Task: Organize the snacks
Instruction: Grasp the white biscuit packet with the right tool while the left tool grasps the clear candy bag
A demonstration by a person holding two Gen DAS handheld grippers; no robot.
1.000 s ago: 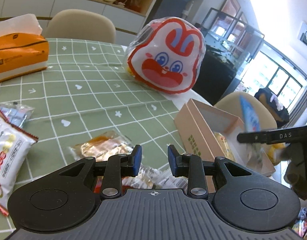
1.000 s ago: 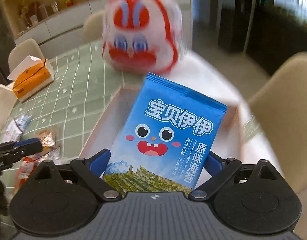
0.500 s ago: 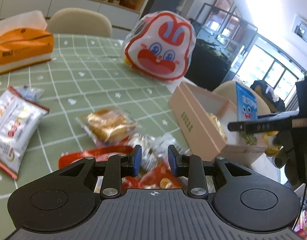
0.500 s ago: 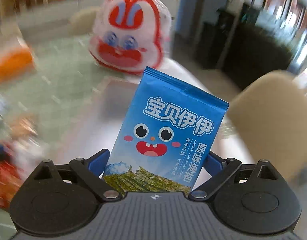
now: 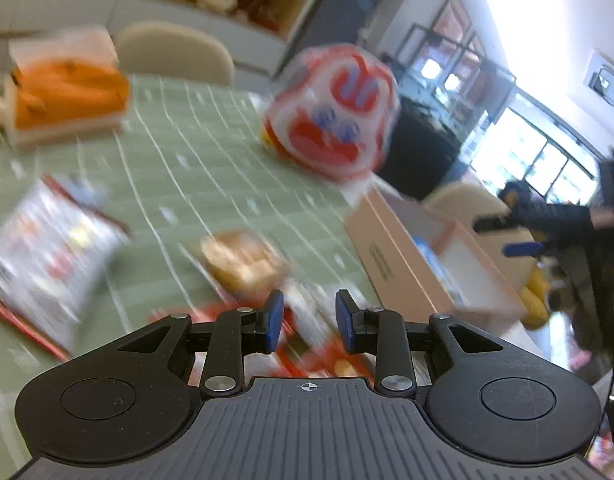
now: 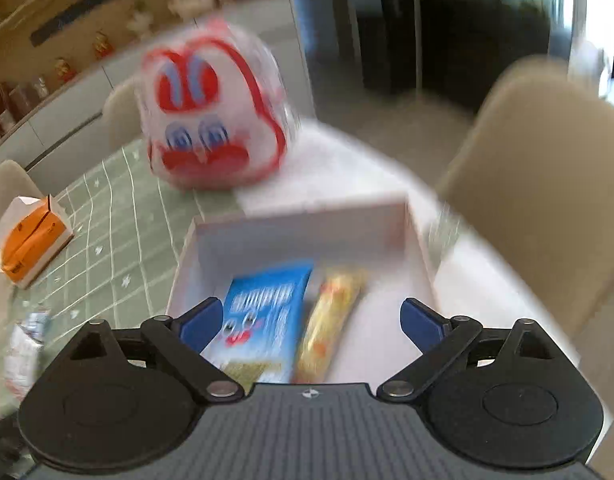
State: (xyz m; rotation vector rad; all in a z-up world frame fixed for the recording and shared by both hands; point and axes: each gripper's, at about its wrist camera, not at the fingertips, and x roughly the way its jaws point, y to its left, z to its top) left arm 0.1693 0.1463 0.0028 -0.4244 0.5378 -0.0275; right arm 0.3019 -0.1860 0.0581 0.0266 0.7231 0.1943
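Note:
A pink cardboard box [image 6: 299, 236] stands open at the table's right edge. In it lie a blue seaweed packet [image 6: 267, 316] and, to its right, a yellow snack bar [image 6: 331, 320]. My right gripper [image 6: 311, 308] hovers over the box, open wide and empty. The left wrist view shows the same box [image 5: 387, 264] with the right gripper [image 5: 507, 236] above it. My left gripper [image 5: 309, 312] hangs over loose snacks, its pads a narrow gap apart with nothing between them. Beneath it lie red wrappers [image 5: 327, 360] and a wrapped bread [image 5: 243, 260].
A big rabbit-faced bag [image 5: 331, 120] stands behind the box on the green checked tablecloth [image 5: 187, 168]. An orange tissue box [image 5: 67, 96] sits at the far left, with a white and red packet [image 5: 43, 256] nearer. A beige chair [image 6: 547, 184] stands to the right of the table.
My right gripper opened and let go of the blue packet, which now lies flat in the box. My left gripper drew back over the table, so more snacks show.

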